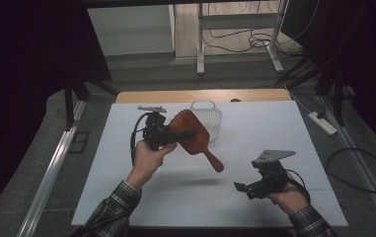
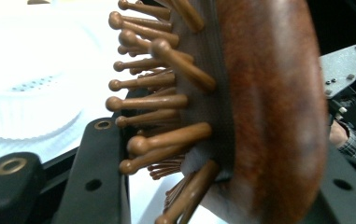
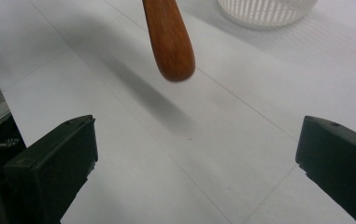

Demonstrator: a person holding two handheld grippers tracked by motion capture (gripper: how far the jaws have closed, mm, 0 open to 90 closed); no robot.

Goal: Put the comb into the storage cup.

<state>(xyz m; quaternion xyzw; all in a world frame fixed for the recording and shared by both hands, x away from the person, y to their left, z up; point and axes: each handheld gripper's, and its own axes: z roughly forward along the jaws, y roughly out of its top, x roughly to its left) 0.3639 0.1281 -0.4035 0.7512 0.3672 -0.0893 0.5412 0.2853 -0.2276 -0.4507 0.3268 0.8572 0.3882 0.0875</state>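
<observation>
Left tool [image 1: 188, 134] clamped on reddish-brown wooden paddle hairbrush [image 1: 191, 132] held aloft beside white ribbed plastic basket [image 1: 210, 120]; right tool [image 1: 241, 188], jaws spread wide and empty, nearer the person than that basket.

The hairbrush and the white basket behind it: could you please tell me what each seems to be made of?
Hairbrush: apparently wood, reddish-brown with a smooth, slightly glossy back and visible mottled grain; the ball-tipped pins look wooden too. Basket: probably white plastic, judging by its thin moulded ribs.
</observation>
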